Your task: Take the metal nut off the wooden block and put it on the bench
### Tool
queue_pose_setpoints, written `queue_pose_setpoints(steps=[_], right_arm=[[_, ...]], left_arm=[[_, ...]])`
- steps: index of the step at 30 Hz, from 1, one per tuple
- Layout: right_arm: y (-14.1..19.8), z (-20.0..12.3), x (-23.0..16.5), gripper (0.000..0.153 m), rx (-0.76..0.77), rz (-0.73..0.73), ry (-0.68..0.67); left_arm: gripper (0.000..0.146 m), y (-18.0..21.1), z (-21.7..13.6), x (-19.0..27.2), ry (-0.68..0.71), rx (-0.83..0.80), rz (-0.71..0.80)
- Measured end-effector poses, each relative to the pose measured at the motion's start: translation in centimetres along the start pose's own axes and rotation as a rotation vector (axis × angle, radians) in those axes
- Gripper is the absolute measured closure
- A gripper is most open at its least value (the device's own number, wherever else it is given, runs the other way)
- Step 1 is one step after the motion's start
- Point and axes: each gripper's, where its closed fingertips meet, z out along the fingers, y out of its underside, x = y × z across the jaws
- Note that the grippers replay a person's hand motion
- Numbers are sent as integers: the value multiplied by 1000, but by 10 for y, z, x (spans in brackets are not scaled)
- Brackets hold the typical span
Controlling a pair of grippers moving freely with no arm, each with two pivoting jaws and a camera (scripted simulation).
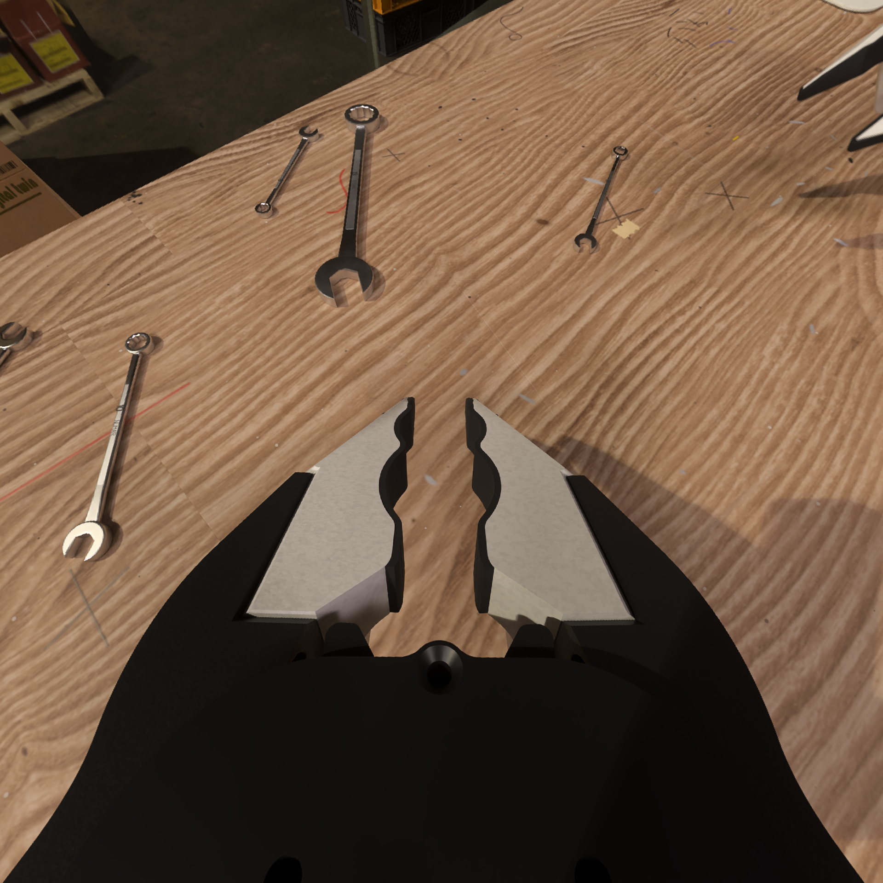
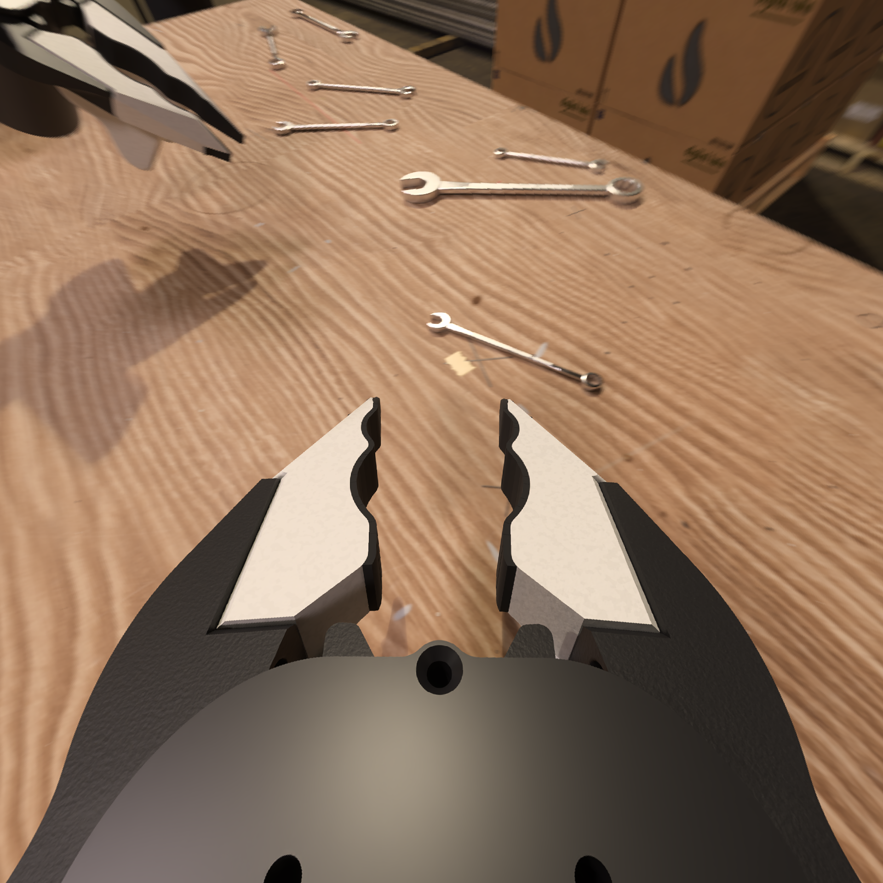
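My left claw (image 1: 440, 403) hangs over the plywood tabletop (image 1: 621, 358), jaws parted by a narrow gap with only bare wood grain between them. My right claw (image 2: 438, 403) hangs likewise, its jaws spread wider and holding nothing. I cannot find the metal nut or the wooden block in either view. From the left wrist view I see a large combination wrench (image 1: 352, 205) ahead, a small wrench (image 1: 286, 171) just left of it, another small wrench (image 1: 603, 198) well off to the right beside a scrap of tan tape (image 1: 626, 230), and a medium wrench (image 1: 109, 446) near the left edge. The right claw's fingertips (image 1: 841, 81) show at upper right. From the right wrist view, the left claw (image 2: 229, 145) shows at upper left, and cardboard boxes (image 2: 669, 71) stand beyond the tabletop's far edge.
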Motion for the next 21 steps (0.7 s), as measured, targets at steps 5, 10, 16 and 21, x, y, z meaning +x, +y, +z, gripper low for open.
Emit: queue_pose_setpoints(steps=[5,10,16,21], right_arm=[[1,-4,15,104,22,-77,150],[6,1,12,102,-12,-49,127],[7,-5,25,102,-12,-35,161],[-1,-12,27,101,21,-10,158]], left_arm=[[123,10,3,2,28,-3,-48],[123,17,11,7,34,-32,-35],[123,14,10,25,116,-19,-69],[124,13,11,32,108,-18,-30]])
